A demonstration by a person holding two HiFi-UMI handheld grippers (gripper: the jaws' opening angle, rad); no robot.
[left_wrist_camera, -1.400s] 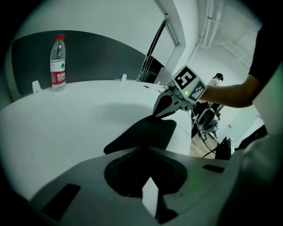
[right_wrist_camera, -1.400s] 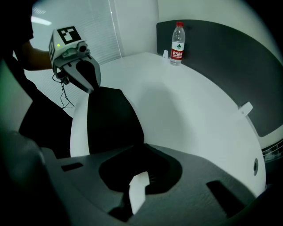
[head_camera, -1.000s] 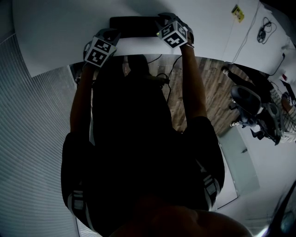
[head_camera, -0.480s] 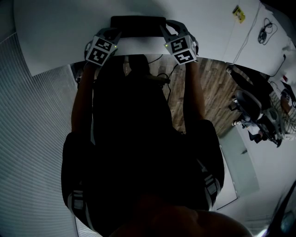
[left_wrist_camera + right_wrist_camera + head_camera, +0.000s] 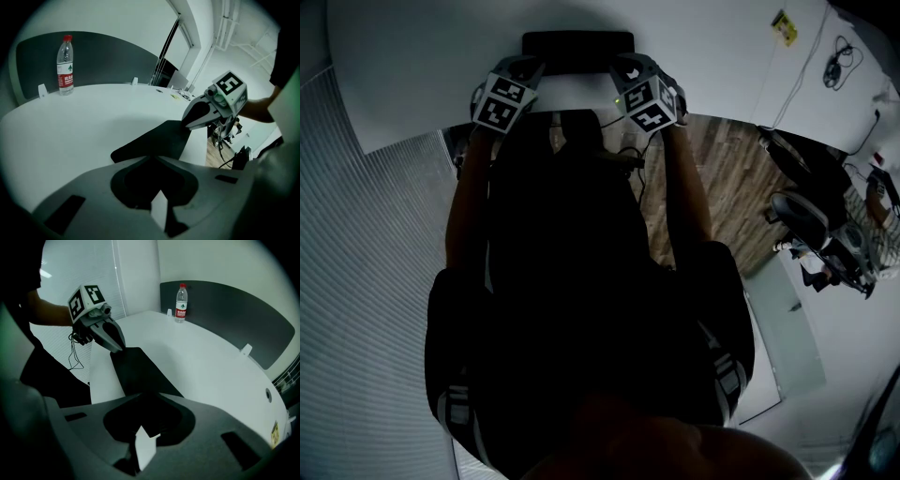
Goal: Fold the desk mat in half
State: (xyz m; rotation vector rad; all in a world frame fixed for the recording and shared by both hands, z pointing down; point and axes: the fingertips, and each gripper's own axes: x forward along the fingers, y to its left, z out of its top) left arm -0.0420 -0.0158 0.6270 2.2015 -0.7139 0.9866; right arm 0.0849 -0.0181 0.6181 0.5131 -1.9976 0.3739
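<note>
The black desk mat (image 5: 577,52) lies flat on the white surface (image 5: 422,66), at about 12 o'clock from the person and close to the near edge. The left tongs (image 5: 525,67) have the mat's near corner at 8 o'clock and the right tongs (image 5: 625,67) the one at 4 o'clock. In each gripper view the two tips meet with the dark sheet running in between them, so both pairs look clenched on the mat's near edge rather than resting on it. Taking both near corners together seems meant to keep that edge straight and level, so it can be lifted and carried over toward 12 o'clock to meet the far edge. No crease is visible yet, so the fold looks not yet made. A water bottle (image 5: 65,65) stands upright far across the surface, well clear of the mat.
</note>
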